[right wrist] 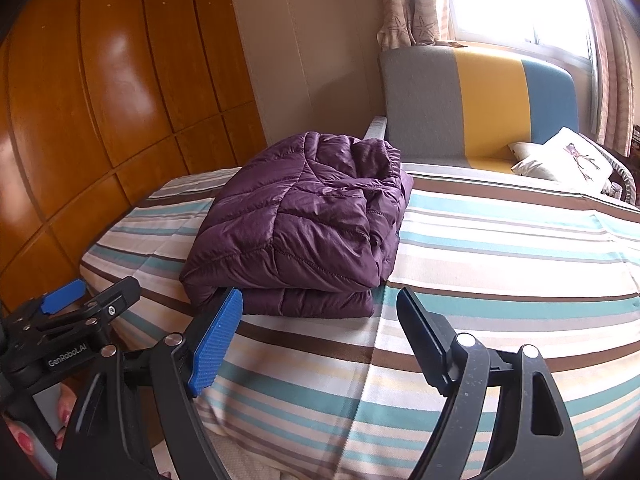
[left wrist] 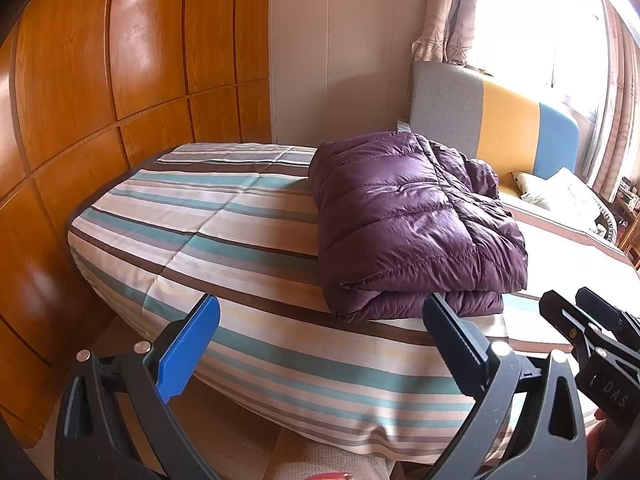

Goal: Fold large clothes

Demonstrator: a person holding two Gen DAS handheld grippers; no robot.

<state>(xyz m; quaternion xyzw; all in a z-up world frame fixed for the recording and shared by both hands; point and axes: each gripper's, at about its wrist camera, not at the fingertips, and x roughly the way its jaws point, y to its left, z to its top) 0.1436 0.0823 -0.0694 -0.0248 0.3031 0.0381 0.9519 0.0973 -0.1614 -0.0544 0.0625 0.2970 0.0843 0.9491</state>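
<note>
A purple quilted down jacket (left wrist: 412,220) lies folded into a thick rectangular bundle on the striped bedspread (left wrist: 200,208), close to the near edge of the bed. My left gripper (left wrist: 320,304) stands open just in front of it, with nothing between its fingers. In the right wrist view the same jacket (right wrist: 304,216) sits left of centre on the bedspread (right wrist: 500,248). My right gripper (right wrist: 320,294) is open too, its tips just short of the bundle's lower fold and apart from it. Each gripper shows at the edge of the other's view: the right gripper (left wrist: 580,304), the left gripper (right wrist: 92,288).
A wooden panelled wardrobe (left wrist: 100,120) runs close along the bed's left side. A grey, yellow and blue headboard (right wrist: 480,100) stands at the far end, with white pillows (right wrist: 568,156) on the right. Behind it are curtains (left wrist: 448,8) and a bright window.
</note>
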